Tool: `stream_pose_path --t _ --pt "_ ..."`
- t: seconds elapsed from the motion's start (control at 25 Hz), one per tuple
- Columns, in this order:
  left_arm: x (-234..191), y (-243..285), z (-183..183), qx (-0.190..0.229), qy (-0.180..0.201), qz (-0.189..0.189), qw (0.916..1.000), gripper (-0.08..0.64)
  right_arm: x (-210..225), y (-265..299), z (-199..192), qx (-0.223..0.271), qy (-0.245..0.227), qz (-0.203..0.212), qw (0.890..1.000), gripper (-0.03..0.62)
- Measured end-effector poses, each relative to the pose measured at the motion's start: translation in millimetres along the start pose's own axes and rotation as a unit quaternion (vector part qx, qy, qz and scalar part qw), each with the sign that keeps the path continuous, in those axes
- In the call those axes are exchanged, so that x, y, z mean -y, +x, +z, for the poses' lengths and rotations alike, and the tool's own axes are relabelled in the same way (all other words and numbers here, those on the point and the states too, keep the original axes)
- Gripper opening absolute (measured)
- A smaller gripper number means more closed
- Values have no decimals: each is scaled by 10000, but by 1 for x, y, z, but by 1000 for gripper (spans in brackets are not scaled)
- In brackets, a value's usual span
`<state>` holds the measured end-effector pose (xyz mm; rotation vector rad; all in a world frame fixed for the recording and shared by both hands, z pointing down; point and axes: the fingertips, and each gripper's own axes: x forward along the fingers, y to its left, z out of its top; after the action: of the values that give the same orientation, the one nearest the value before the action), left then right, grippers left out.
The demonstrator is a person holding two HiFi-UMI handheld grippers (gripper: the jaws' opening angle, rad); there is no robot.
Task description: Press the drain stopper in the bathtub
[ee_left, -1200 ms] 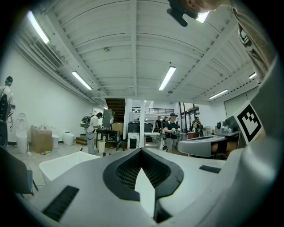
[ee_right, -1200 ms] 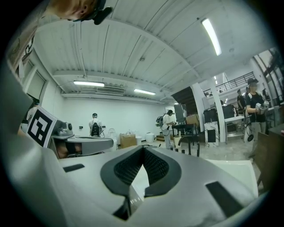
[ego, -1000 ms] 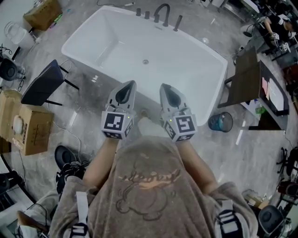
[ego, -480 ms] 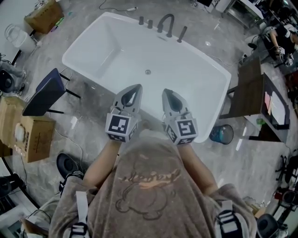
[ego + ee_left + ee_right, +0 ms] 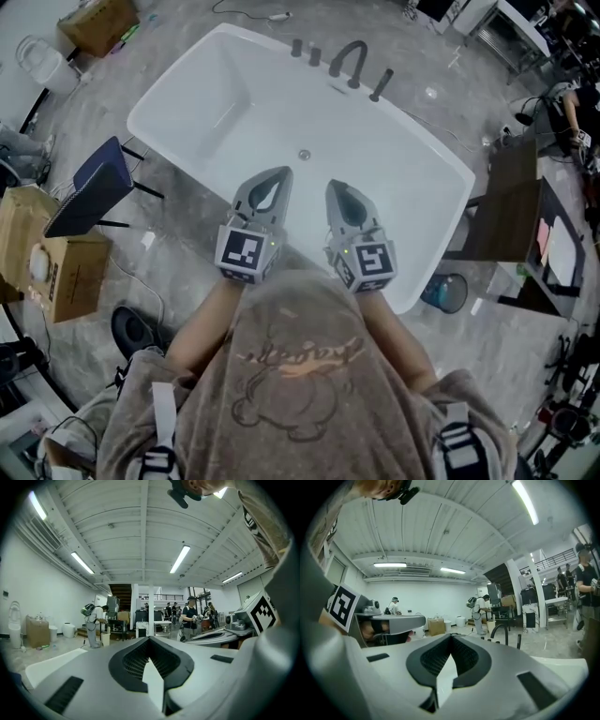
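head view showed left gripper (image 5: 275, 176) and right gripper (image 5: 337, 186), both closed and empty, over the bathtub (image 5: 403, 178); one closed tip needed to descend squarely onto the drain stopper (image 5: 304, 155).

Grey marbled floor (image 5: 187, 202), glossy. White bathtub (image 5: 262, 103) stands on it, set at an angle. Left of the tub: a dark folding chair (image 5: 89, 187) on thin legs, just beside the tub's corner. Further left, an open cardboard box (image 5: 56, 272); a second cardboard box (image 5: 98, 21) at the top left corner. A black round item (image 5: 136, 328) sits lower left, unclear what. Right of the tub: a dark wooden bench (image 5: 502, 206), with a teal bin (image 5: 442, 291) near its foot. A thin white cable (image 5: 253, 14) lies behind the tub.
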<state>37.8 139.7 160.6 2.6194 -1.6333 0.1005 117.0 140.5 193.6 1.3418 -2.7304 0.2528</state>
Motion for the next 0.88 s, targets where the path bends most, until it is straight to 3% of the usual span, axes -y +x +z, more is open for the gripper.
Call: stream_pose_path --t 0.48,0.8,0.88 --pt "-32 43 -6 -54 185 88 9998 5 27 50 -12 -160 88 244 9995 0" --pt "-54 69 -11 44 287 -358 9989 5 33 86 -12 -343 144 -24 9993 -1" --pt "-59 74 -13 68 301 -495 9983 5 34 98 -10 -148 71 -54 9999 0"
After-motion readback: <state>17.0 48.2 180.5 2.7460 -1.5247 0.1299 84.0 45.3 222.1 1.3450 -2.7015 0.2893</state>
